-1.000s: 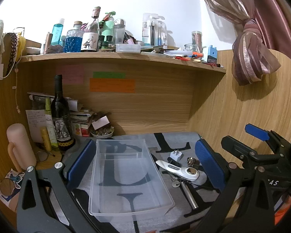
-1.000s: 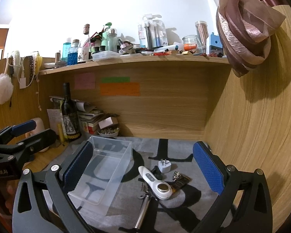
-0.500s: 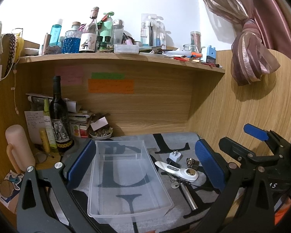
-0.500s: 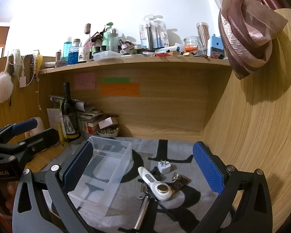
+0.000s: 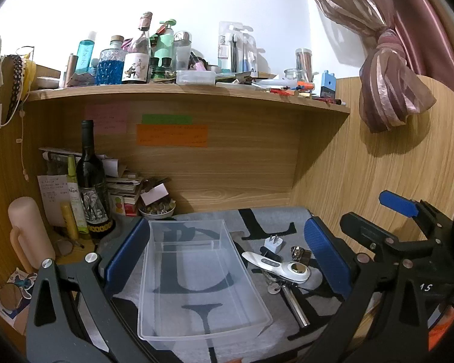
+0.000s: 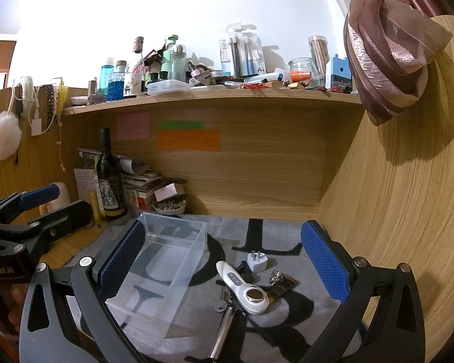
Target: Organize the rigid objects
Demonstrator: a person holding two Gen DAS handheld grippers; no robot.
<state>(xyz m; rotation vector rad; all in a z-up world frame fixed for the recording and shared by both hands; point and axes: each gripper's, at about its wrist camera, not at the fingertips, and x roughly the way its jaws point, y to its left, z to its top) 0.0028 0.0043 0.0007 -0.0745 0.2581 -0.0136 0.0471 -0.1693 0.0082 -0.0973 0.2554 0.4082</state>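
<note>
An empty clear plastic bin (image 5: 196, 275) lies on a grey mat with black letters (image 5: 269, 220); it also shows in the right wrist view (image 6: 163, 269). To its right is a small pile: a white handheld device (image 5: 280, 267) (image 6: 243, 287), a white plug adapter (image 5: 272, 243) (image 6: 257, 261), keys (image 5: 274, 287), a metal rod (image 5: 295, 304) (image 6: 222, 331) and a small metal piece (image 6: 280, 279). My left gripper (image 5: 227, 254) is open and empty above the bin. My right gripper (image 6: 221, 263) is open and empty above the pile.
A dark wine bottle (image 5: 92, 190), a yellow-green tube (image 5: 74, 187), a pink cylinder (image 5: 28, 236), stacked papers and a small bowl (image 5: 157, 210) stand at the back left. A wooden shelf (image 5: 196, 93) crowded with bottles runs overhead. A wooden side wall (image 6: 393, 211) is at the right.
Both grippers have shifted only slightly; the view has drifted a little. Nothing was taken hold of or moved.
</note>
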